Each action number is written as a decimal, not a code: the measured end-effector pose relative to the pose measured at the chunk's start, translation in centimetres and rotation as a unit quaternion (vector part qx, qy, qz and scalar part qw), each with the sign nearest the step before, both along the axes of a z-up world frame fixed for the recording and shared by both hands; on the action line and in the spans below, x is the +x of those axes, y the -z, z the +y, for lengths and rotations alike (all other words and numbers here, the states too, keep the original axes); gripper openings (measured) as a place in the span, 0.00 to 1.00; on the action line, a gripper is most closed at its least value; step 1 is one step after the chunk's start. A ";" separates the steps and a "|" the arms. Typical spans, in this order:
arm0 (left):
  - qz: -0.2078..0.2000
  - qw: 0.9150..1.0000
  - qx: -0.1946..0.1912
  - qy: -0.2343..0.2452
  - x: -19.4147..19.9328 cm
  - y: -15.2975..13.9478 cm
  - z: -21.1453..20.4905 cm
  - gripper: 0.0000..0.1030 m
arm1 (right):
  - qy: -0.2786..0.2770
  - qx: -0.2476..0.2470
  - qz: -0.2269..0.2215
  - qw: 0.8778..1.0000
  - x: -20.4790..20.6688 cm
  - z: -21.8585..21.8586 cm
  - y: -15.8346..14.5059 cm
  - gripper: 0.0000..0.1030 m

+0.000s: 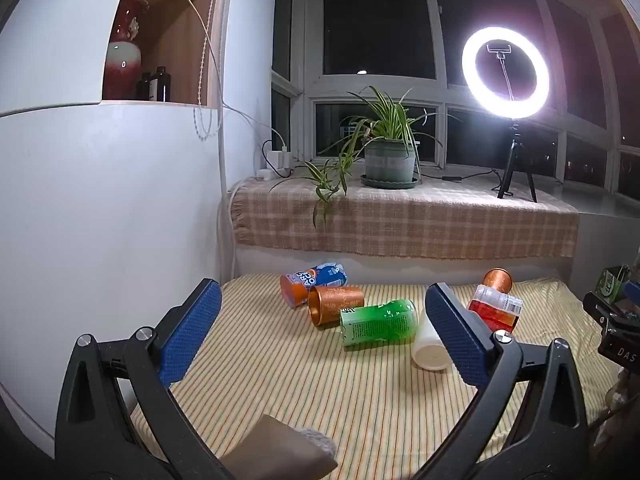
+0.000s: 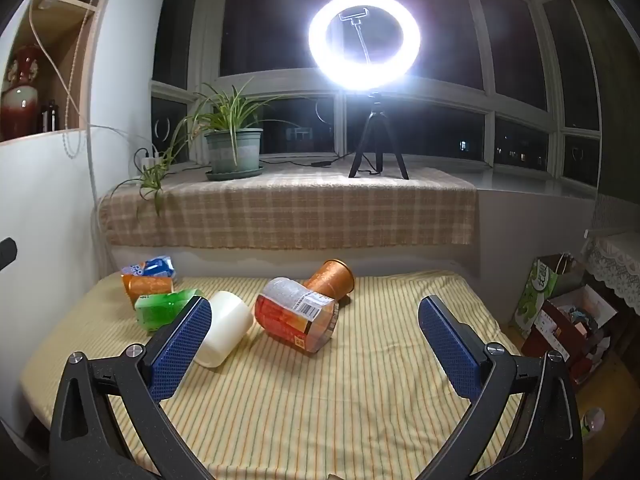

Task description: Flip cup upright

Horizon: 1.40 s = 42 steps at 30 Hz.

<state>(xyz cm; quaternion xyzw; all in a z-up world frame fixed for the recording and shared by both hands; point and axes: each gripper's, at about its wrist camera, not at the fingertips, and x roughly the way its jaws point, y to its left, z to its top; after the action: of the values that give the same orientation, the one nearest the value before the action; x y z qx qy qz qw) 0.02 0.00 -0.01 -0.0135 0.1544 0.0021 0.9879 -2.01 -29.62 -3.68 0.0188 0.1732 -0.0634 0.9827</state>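
Cup-wise, we've got a few on the striped cloth (image 2: 360,400) and all of them are tipped over. The white cup (image 2: 224,330) lies on its side near the middle, flat base toward us, long axis running away from us and a bit to the right; the blue pad of the right gripper (image 2: 316,338) covers its left edge, and in the left wrist view the left gripper (image 1: 322,330) hides its right side, so we never see the mouth. One copper cup (image 1: 334,304) lies with its open mouth toward the left and near side, touching the green can (image 1: 378,322). The second copper cup (image 2: 330,280) sits at the far edge, tilted, partly behind the clear orange-labelled bottle (image 2: 298,316).

Writing: the blue-and-orange can (image 1: 312,282) shows letters upside down, hard to read properly. The bottle has a barcode, the rest is too small. The green bag (image 2: 536,296) on the right has characters we can't make out.

Both tongs are spread wide apart with nothing between the pads, hovering over the cloth. The ring light (image 2: 364,40) blows out everything around it
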 end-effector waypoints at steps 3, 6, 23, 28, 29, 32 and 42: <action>-0.012 1.000 0.006 0.000 -0.1 0.0 0.0 1.00 | 0.001 -0.002 0.001 1.000 0.0 0.0 0.0 1.00; -0.007 1.000 0.006 -0.001 -0.2 0.4 0.0 1.00 | 0.001 -0.005 0.000 1.000 0.0 0.1 0.0 1.00; 0.007 1.000 0.015 0.004 0.7 0.7 0.0 1.00 | 0.003 -0.003 0.004 1.000 0.2 -0.5 0.4 1.00; 0.006 1.000 0.016 0.003 0.6 0.7 -0.2 1.00 | 0.004 -0.006 0.004 1.000 0.3 -0.2 0.3 1.00; 0.006 1.000 0.017 0.003 0.6 0.6 -0.2 1.00 | 0.004 -0.006 0.004 1.000 0.3 -0.2 0.3 1.00; 0.005 1.000 0.015 0.002 0.6 0.5 -0.2 1.00 | 0.004 -0.006 0.005 1.000 0.3 -0.3 0.2 1.00; 0.005 1.000 0.016 0.001 0.7 0.6 -0.2 1.00 | 0.004 -0.007 0.005 1.000 0.3 -0.1 0.3 1.00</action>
<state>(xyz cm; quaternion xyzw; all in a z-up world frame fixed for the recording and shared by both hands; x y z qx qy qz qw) 0.70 -0.17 -0.58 0.0023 0.1591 0.0032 0.9873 -1.73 -29.71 -3.98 0.0119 0.1779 -0.0684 0.9816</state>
